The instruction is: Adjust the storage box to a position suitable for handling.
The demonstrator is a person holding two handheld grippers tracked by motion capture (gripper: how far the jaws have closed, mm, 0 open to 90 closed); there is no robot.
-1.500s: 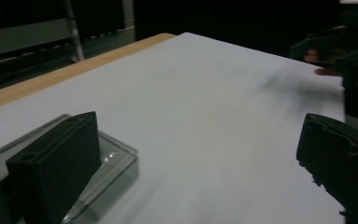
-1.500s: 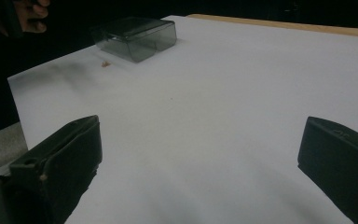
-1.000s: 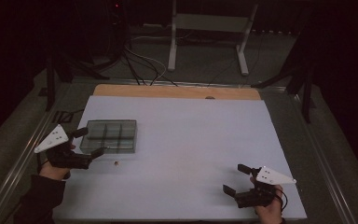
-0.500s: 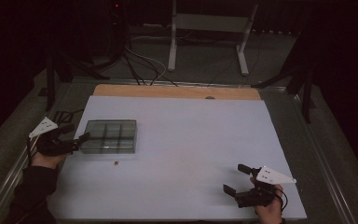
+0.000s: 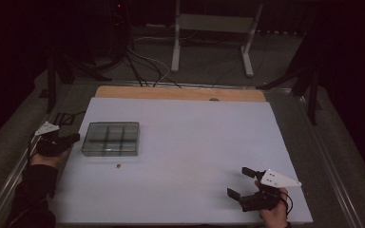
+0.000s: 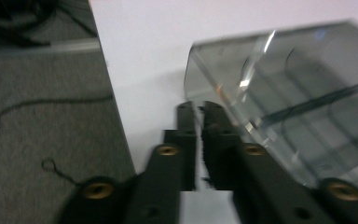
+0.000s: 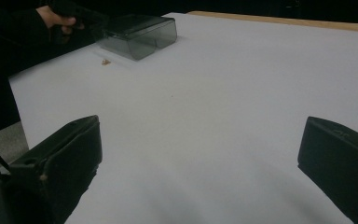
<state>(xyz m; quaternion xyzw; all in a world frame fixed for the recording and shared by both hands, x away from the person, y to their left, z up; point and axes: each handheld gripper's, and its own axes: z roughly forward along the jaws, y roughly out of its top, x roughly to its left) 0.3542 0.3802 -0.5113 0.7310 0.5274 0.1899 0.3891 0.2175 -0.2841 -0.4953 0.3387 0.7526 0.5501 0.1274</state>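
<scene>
A smoky clear compartment box (image 5: 110,138) lies on the left part of the white table. My left gripper (image 5: 76,137) sits at the table's left edge, its tips just beside the box's left end. In the left gripper view its jaws (image 6: 199,109) have just been closing and now stand shut, with nothing between them, and the box (image 6: 298,107) lies right of them. My right gripper (image 5: 240,182) rests open near the front right corner, nothing between its jaws (image 7: 200,140). A small brownish bit (image 5: 118,166) lies in front of the box.
A wooden strip (image 5: 180,93) runs along the table's far edge. Cables (image 5: 142,71) and a stand's legs (image 5: 209,23) are on the floor behind. From the right gripper view, the box (image 7: 137,32) and the small bit (image 7: 105,61) are far off at upper left.
My left gripper has moved left and down to the table's left edge beside the box, and its jaws have gone from open to shut. The right gripper has stayed put.
</scene>
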